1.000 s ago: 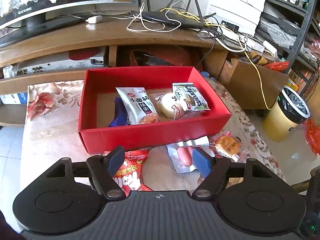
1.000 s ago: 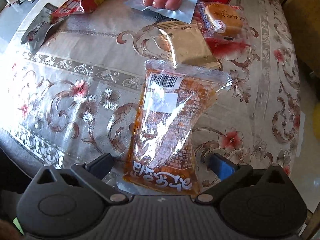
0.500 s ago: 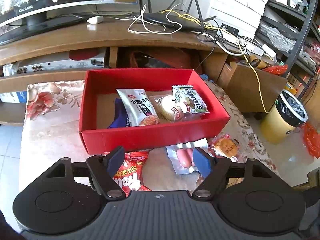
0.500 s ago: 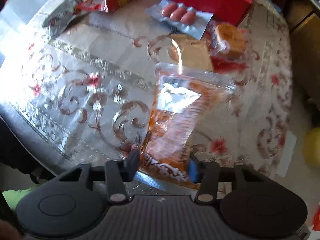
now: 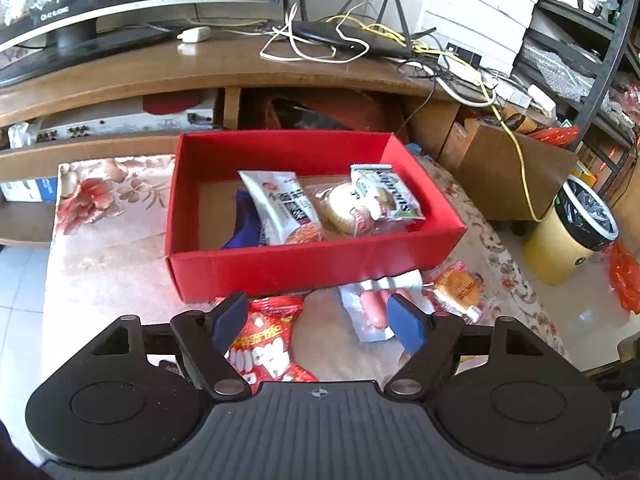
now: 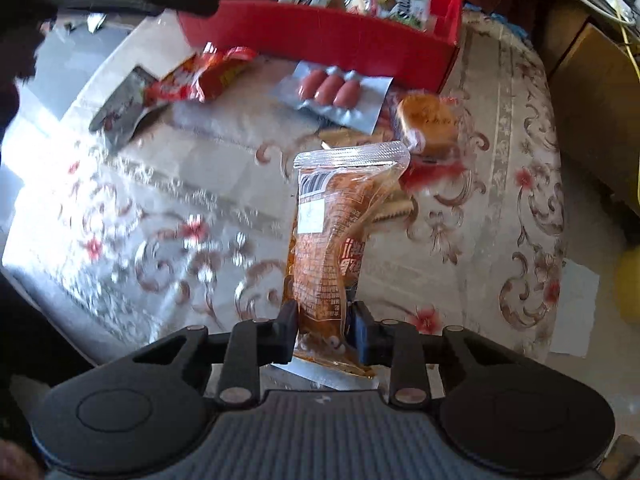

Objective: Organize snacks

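Observation:
An orange snack packet (image 6: 332, 236) hangs above the floral tablecloth, squeezed at its lower end by my right gripper (image 6: 323, 322), whose jaws are still closing on it. The red box (image 5: 312, 268) (image 6: 360, 36) at the far side holds a white packet (image 5: 280, 208), a round bun (image 5: 340, 212) and a green-and-white packet (image 5: 384, 192). My left gripper (image 5: 318, 320) hovers open in front of the box, nothing between its fingers. Below it lie a red snack bag (image 5: 264, 344) (image 6: 200, 76) and a sausage pack (image 5: 372, 308) (image 6: 332, 92). A wrapped cake (image 5: 458, 288) (image 6: 430, 122) lies to the right.
A grey packet (image 6: 122, 110) lies left of the red bag. Behind the table stands a wooden TV bench (image 5: 200, 68) with a router and cables. A yellow bin (image 5: 572, 236) and a cardboard box (image 5: 504, 176) stand on the floor at the right.
My right gripper has closed on the orange packet and lifted it off the tablecloth, so it now folds lengthwise and hangs. The left gripper has stayed put.

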Action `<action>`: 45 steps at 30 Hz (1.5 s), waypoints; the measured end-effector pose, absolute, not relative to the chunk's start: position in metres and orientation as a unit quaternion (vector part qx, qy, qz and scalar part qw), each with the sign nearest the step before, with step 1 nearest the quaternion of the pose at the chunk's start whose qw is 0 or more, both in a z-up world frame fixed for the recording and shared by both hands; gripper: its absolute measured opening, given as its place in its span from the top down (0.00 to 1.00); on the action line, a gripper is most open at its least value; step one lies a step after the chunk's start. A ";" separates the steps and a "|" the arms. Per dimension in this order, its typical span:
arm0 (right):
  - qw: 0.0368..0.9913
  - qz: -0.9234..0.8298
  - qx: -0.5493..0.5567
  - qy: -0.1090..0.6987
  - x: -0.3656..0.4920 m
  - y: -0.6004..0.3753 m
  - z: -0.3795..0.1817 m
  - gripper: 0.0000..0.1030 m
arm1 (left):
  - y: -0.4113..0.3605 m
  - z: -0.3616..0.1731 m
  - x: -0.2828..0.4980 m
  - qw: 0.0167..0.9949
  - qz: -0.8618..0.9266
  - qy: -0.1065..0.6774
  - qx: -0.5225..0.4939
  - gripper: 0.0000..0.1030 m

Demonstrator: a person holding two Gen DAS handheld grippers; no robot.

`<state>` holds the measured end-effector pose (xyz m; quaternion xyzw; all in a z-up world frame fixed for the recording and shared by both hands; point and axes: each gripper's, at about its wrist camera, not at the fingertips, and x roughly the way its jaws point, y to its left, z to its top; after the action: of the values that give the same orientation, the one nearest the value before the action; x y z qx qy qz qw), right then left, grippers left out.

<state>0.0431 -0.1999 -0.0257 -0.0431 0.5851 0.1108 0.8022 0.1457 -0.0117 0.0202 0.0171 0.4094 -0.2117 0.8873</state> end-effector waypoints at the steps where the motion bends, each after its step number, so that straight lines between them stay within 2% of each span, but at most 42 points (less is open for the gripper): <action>1: 0.803 0.113 -0.040 0.584 0.044 -0.199 -0.029 0.78 | -0.010 0.019 0.146 0.887 -0.210 0.411 0.018 0.21; 7: 0.817 0.119 0.008 0.564 0.053 -0.204 -0.030 0.78 | 0.014 0.016 0.147 0.889 -0.190 0.417 0.015 0.20; 16: 0.834 0.147 0.048 0.530 0.072 -0.195 -0.033 0.78 | 0.037 -0.014 0.161 0.872 -0.138 0.470 0.016 0.20; 32: 0.837 0.155 0.075 0.520 0.083 -0.199 -0.034 0.78 | -0.025 -0.049 0.191 0.851 -0.148 0.501 0.059 0.21; 39: 0.835 0.140 0.077 0.526 0.087 -0.206 -0.037 0.78 | -0.032 -0.059 0.191 0.847 -0.141 0.505 0.085 0.38; 45: 0.837 0.132 0.063 0.527 0.090 -0.205 -0.037 0.78 | -0.036 -0.058 0.170 0.841 -0.160 0.506 0.102 0.42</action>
<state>0.0895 -0.2047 -0.0373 0.0634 0.5270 0.1319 0.8372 0.1701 -0.0362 -0.0582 0.1021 0.5059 -0.1599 0.8415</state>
